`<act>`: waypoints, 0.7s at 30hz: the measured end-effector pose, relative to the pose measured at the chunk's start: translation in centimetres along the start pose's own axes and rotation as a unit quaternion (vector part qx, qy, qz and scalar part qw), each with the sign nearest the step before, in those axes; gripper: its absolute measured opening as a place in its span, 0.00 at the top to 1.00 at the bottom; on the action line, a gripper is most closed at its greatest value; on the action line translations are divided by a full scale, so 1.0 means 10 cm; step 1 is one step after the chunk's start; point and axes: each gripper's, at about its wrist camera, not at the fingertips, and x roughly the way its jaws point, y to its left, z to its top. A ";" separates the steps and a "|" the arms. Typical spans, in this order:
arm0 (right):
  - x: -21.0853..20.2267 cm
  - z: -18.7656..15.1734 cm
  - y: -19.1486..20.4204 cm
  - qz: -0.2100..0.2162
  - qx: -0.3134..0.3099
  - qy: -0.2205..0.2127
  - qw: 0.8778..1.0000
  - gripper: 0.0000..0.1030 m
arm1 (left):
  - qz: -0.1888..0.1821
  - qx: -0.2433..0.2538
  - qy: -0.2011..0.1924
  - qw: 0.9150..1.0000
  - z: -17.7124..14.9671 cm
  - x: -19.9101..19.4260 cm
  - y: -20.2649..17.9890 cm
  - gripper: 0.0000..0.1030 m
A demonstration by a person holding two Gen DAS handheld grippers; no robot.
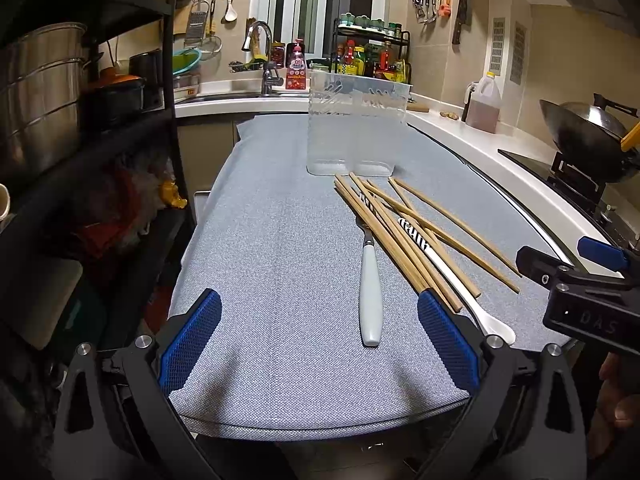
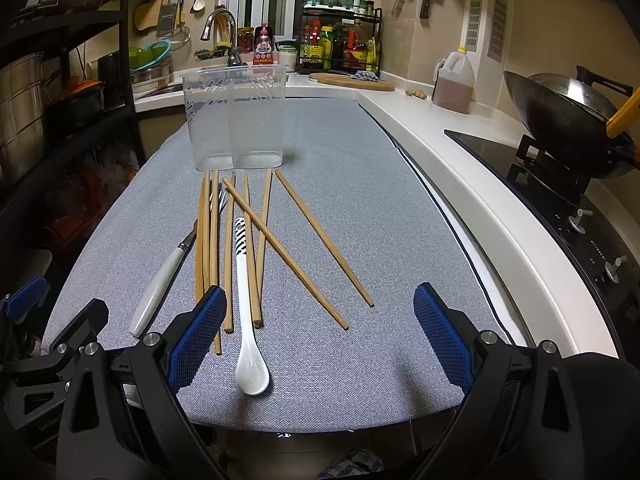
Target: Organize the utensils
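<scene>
Several wooden chopsticks lie fanned on the grey cloth before a clear two-compartment plastic holder, which looks empty. A white spoon with a striped handle end lies among them, bowl toward me. A white-handled fork rests at their left, tines under the sticks. My left gripper stands open over bare cloth left of the fork. My right gripper is open near the front edge, its left fingertip over chopstick ends.
A black shelf rack with pots stands on the left. A white counter runs along the right with an oil jug, a wok on the stove and a cutting board. Sink and faucet are at the back.
</scene>
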 end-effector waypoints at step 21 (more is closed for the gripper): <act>0.43 0.76 -0.32 0.058 -0.034 0.053 0.996 0.50 | -0.036 -0.001 0.024 0.999 0.01 0.31 -0.15 0.31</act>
